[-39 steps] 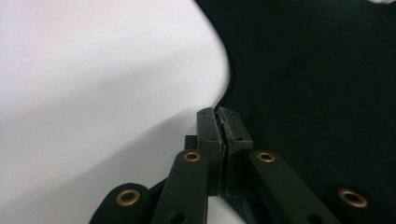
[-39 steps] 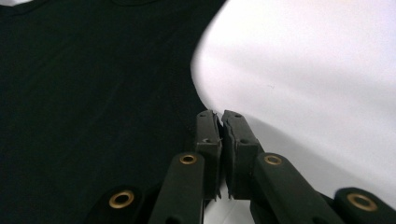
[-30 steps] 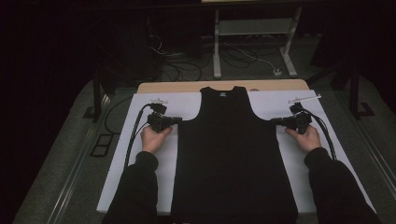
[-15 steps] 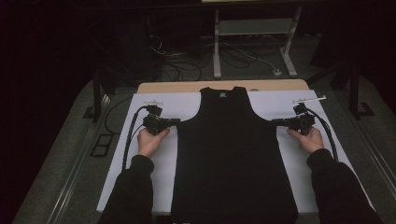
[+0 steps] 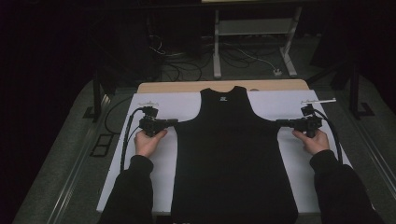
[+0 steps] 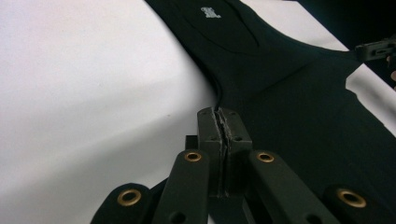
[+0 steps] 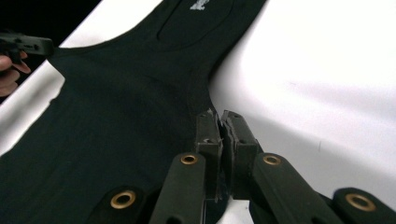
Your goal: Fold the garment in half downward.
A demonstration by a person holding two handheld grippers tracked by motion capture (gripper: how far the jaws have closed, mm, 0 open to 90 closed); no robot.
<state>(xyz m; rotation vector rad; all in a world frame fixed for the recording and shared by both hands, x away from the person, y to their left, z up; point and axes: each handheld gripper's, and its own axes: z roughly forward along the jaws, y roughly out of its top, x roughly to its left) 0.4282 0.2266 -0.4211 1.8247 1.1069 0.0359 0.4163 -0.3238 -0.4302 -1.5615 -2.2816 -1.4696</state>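
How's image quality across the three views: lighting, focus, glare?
High view: dim, the room behind near black; the black tank top reads as a flat shape on the white sheet. Left gripper view: sheet bright but not blown out, nearest tool links soft. Right gripper view: the same, soft shadow beside the tool, fabric folds faint.

A small white mark sits inside the neck of the black vest (image 5: 233,154) (too small and blurred to read).

Dim room, light falling from above on the white sheet (image 5: 154,163) (glaring in gripper views); surroundings black.
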